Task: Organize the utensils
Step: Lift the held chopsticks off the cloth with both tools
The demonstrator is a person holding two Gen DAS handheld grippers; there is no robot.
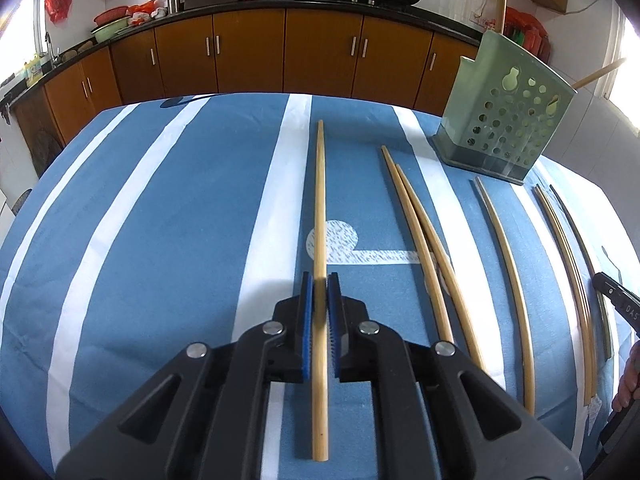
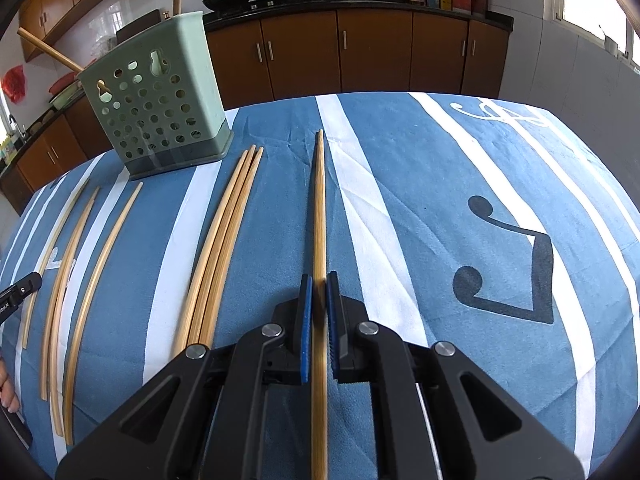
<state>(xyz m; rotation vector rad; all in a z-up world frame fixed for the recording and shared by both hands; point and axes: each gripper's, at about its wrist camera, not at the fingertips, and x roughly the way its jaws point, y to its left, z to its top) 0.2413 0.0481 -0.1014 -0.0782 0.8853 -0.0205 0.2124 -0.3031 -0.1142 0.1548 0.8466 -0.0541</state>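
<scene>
On the bench, covered with a blue-and-white striped cloth (image 1: 168, 216), each gripper has its fingers pinching one bamboo chopstick. The left gripper (image 1: 320, 280) has its blue pads (image 1: 307, 312) closed on the left chopstick (image 1: 320, 200), which runs straight between them, its thin tip pointing to the far side and its thick end passing back under the gripper toward the near edge. The right gripper (image 2: 319, 282) grips the right chopstick (image 2: 319, 208) the same way, the stick centred between the fingers (image 2: 306, 316) and reaching far ahead of them. Between the two held sticks, more loose chopsticks (image 2: 224, 232) lie on the cloth, roughly parallel, some touching in small bundles. Far behind these stands a green perforated utensil holder (image 2: 160, 96), upright, with two sticks already poking out of its top.
</scene>
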